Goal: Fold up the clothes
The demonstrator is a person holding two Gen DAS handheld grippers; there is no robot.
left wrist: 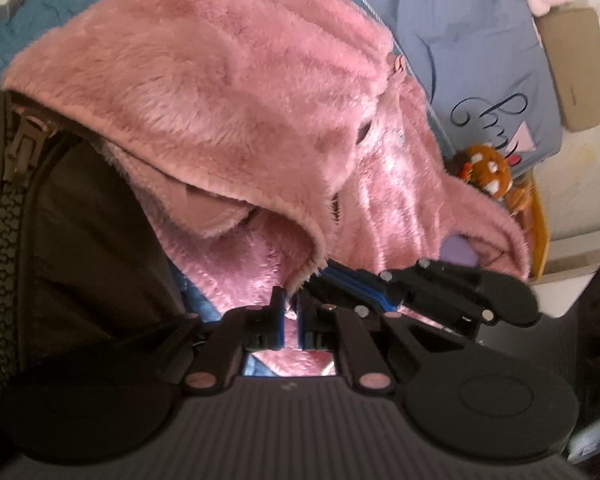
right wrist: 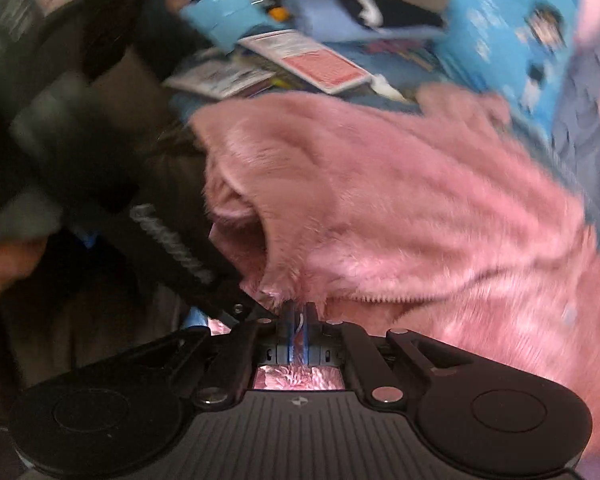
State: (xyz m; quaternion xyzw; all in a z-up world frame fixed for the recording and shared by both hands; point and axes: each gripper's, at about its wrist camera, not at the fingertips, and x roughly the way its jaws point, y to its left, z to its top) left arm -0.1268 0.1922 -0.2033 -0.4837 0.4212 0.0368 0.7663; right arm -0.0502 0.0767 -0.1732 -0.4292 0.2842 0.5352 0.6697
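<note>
One pink fleece (left wrist: 228, 92) fills most of both views, spread over a blue quilt (left wrist: 40, 36) on a bed. Its near hem is lifted and doubled over, so a folded flap hangs toward the cameras with the fleece's lower layer showing beneath it. The fleece's far edge runs close to the clutter at the back of the bed, leaving only a thin strip of bare quilt there.

One dark jacket (left wrist: 80, 216) with a heavy zipper lies on the left, touching the fleece's left edge, so there is no free room on that side. To the right, one lilac pillow (left wrist: 472, 52) with script lettering lies just beside the fleece, and one orange plush toy (left wrist: 488, 172) sits at the fleece's right edge.

In the right wrist view, which is blurred, a light blue printed cloth (right wrist: 512, 36) lies far right, and a heap of papers and one red-backed card (right wrist: 328, 68) lies beyond the fleece's far edge; their number cannot be told.

The left gripper (left wrist: 291, 312) is closed on the fleece's near hem, pink pile pinched between its blue pads. The right gripper (right wrist: 299, 320) is likewise clamped on the hem, fluff between its pads. The two grippers are just beside each other, at the same stretch of hem.
</note>
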